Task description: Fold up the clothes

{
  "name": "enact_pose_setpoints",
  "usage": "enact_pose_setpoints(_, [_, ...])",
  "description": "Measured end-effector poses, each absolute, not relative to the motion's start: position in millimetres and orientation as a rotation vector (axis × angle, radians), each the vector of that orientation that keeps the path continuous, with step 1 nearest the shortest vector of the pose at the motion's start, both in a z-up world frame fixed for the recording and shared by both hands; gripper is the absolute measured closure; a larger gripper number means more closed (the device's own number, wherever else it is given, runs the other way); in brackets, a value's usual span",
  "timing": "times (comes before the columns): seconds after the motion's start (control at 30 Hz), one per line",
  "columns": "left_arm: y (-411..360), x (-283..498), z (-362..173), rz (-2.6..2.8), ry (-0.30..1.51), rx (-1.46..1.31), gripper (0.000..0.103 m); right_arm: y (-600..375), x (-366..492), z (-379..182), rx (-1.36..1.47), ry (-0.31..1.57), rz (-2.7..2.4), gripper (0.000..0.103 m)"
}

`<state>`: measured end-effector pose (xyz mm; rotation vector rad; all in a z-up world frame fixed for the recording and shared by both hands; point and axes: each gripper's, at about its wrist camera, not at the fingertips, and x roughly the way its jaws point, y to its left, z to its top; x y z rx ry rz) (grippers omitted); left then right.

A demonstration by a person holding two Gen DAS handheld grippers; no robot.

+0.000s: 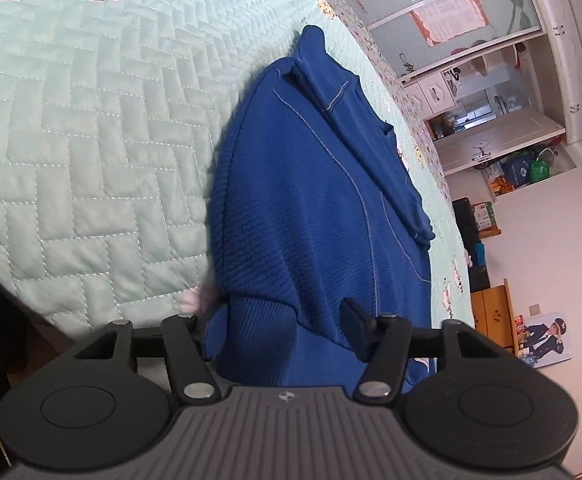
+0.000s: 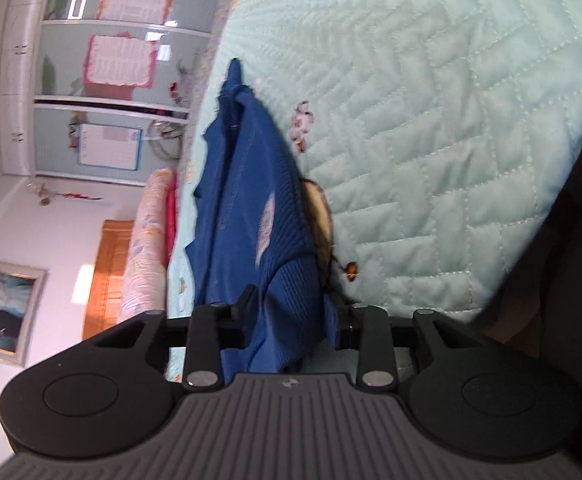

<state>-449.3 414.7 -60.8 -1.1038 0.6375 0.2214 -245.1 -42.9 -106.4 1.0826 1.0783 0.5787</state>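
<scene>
Knitwear, one blue sweater (image 1: 303, 208), is lying on the bed's mint quilt (image 1: 91, 152), stretching away ahead of both tools. The left hand-held gripper (image 1: 279, 320) is standing about half open with the sweater's hem bunched between its two fingers; whether they are pinching it I cannot tell. The right hand-held gripper (image 2: 291, 312), narrower, is likewise straddling a hem fold, grip unclear.
</scene>
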Motion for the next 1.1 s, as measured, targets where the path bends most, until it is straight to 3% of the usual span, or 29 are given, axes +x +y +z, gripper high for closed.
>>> enact_pose_setpoints(0.1, [413, -449, -59, 0.226, 0.635, -1.089, 0.042, -42, -246, -105, 1.065, 1.069, 0.581, 0.068])
enact_pose_setpoints(0.17, [414, -451, -58, 0.218, 0.624, -1.098, 0.086, -39, -247, -97, 1.007, 1.048, 0.582, 0.082])
enact_pose_setpoints(0.57, [435, -431, -21, 0.185, 0.527, -1.103, 0.087, -27, -230, -59, 1.063, 0.951, 0.645, 0.087])
enact_pose_setpoints(0.93, [484, -331, 3, 0.243, 0.529, -1.104, 0.086, 31, -145, -23, 1.144, 0.925, 0.577, 0.087])
enact_pose_setpoints(1.0, [496, -307, -2, 0.277, 0.558, -1.110, 0.079, 45, -122, -28, 1.156, 0.944, 0.541, 0.086])
enact_pose_setpoints(1.03, [502, -295, -5, 0.294, 0.573, -1.114, 0.070, 54, -110, -33, 1.158, 0.951, 0.525, 0.086])
enact_pose_setpoints(1.07, [511, -288, -10, 0.320, 0.585, -1.134, 0.059, 61, -98, -38, 1.153, 0.954, 0.511, 0.083])
enact_pose_setpoints(1.1, [520, -280, -16, 0.343, 0.595, -1.155, 0.055, 68, -88, -43, 1.148, 0.953, 0.499, 0.076])
